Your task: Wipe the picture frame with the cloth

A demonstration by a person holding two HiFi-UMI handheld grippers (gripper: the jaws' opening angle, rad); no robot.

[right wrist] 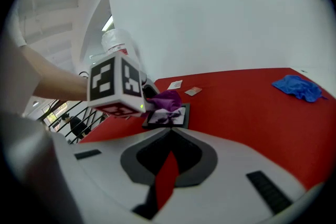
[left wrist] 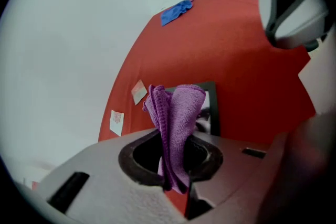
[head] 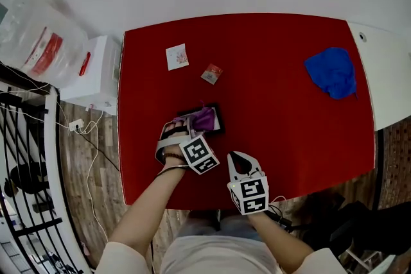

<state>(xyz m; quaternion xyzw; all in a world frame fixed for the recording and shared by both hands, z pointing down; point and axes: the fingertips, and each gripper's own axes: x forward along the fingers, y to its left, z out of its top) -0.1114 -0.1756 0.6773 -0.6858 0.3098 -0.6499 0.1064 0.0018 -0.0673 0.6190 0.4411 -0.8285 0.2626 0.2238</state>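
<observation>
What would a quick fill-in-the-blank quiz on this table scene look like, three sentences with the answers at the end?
1. The cloth pinched in the left gripper is ____ in colour.
2. The right gripper is shut and holds ____.
3. The picture frame lies flat on a ____ table.

Missing words: purple; nothing; red.

Purple cloth looks nubbly microfibre; the red table matt and smooth.
</observation>
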